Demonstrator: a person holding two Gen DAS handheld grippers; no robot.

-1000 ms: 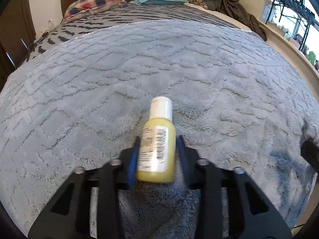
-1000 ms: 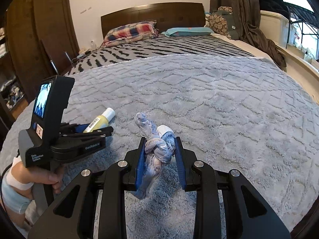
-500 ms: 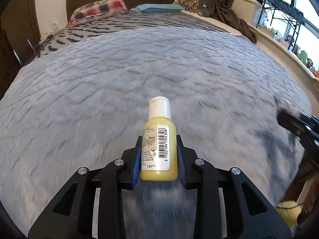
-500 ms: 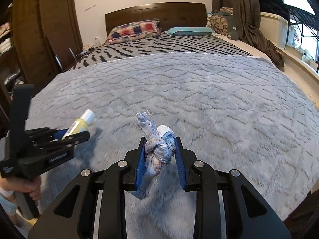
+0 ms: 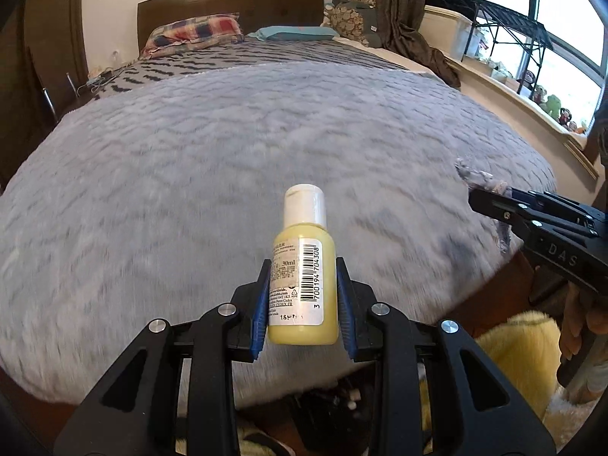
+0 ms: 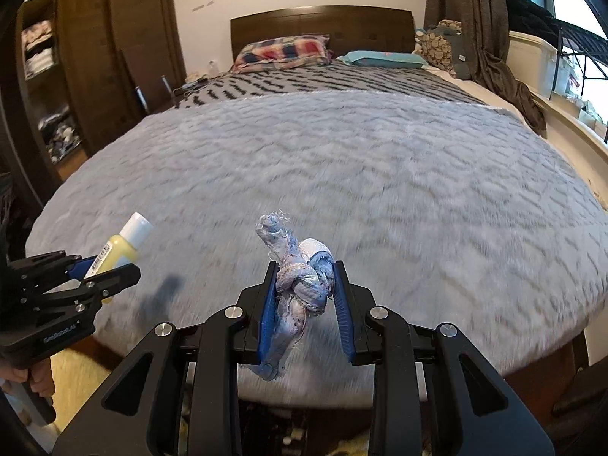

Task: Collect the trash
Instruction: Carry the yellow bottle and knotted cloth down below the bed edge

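Clearly both pieces of trash are already picked up, and the step in hand looks like the carry to wherever the trash is being gathered. The left gripper [image 5: 302,306] pinches a small yellow bottle [image 5: 304,285] with a white cap between its blue pads, the bottle standing upright with its barcode label facing the camera, clear of the bedding. The right gripper [image 6: 304,304] is clamped on a knotted scrap of blue-white frayed cloth [image 6: 298,285], whose loose end hangs below the jaws. Both are held over the foot edge of the bed, above the grey plush blanket [image 6: 380,174], which is bare of other litter as far as these views reach.

No bin or bag shows in either view, so the next move likely calls for turning toward one and holding both grips firm until each item is over it. The bottle is smooth and gripped low on its body, so it could tip if the pads loosen.

Below the bed edge lie a yellow fluffy rug [image 5: 516,345] and some dark clutter on the floor, too blurred to identify. A plaid pillow [image 6: 283,51] and a teal pillow [image 6: 383,59] sit far off at the headboard, well out of the way.
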